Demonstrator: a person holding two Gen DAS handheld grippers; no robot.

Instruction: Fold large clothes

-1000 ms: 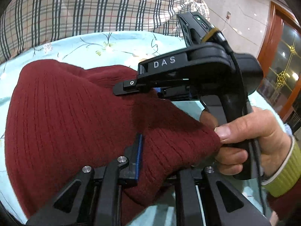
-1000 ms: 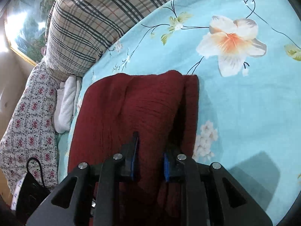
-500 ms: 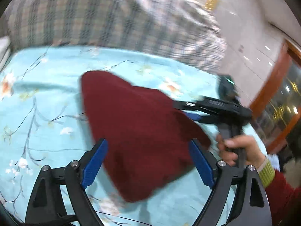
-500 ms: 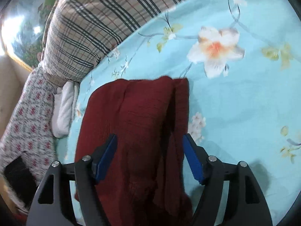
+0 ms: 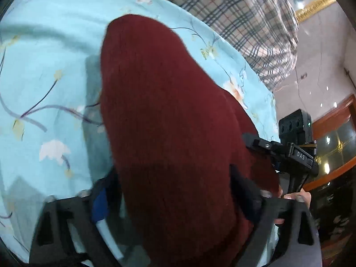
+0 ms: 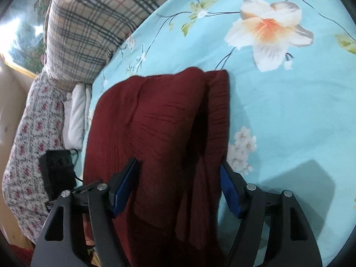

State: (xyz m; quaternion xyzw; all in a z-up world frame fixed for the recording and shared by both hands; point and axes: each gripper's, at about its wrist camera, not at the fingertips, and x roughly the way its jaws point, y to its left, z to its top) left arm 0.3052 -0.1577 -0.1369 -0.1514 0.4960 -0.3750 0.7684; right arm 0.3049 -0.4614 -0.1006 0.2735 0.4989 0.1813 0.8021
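A dark red knitted sweater (image 5: 169, 115) lies folded on the light blue floral bedsheet (image 5: 44, 66); it also shows in the right wrist view (image 6: 160, 122). My left gripper (image 5: 175, 191) is open, its fingers on either side of the sweater's near end, partly hidden by the cloth. My right gripper (image 6: 180, 184) is open, its blue-padded fingers (image 6: 124, 184) astride the sweater's near end. The right gripper also shows at the sweater's right edge in the left wrist view (image 5: 260, 144).
A plaid pillow (image 6: 93, 24) lies at the head of the bed, also in the left wrist view (image 5: 244, 17). A floral cloth (image 6: 29, 144), a white folded cloth (image 6: 76, 115) and a black device (image 6: 57, 169) lie at the left. A wooden door frame (image 5: 329, 120) stands at the right.
Both grippers let go of the sweater and opened. The left gripper pulled back, then moved in close over the sweater's near end. The sweater now lies flat.
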